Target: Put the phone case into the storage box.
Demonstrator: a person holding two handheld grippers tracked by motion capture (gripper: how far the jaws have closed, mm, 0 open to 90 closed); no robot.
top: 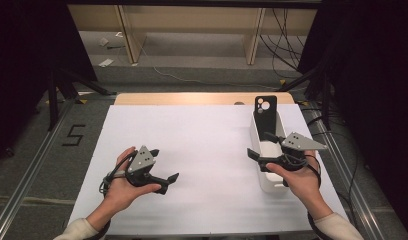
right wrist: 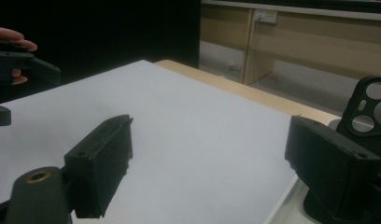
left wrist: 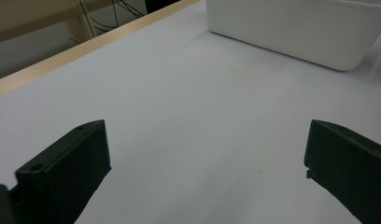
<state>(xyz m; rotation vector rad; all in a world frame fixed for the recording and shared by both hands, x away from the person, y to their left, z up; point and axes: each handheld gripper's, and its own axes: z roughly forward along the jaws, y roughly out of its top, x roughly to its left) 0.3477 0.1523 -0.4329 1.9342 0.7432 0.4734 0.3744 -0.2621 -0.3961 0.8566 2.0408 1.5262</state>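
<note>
Left gripper at 7 o'clock, jaws wide, empty; right gripper at 4 o'clock, wide, empty (over bin). Phone case upright at bin's far end: probably light, thin, slightly flexible; pinch its top edge

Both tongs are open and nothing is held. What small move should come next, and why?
Probably ease the right tongs forward over the white bin toward the black phone case standing at its far end. Their jaws are open and empty above the bin, nearer the case than the left tongs, which hover apart over the bare white table.
</note>
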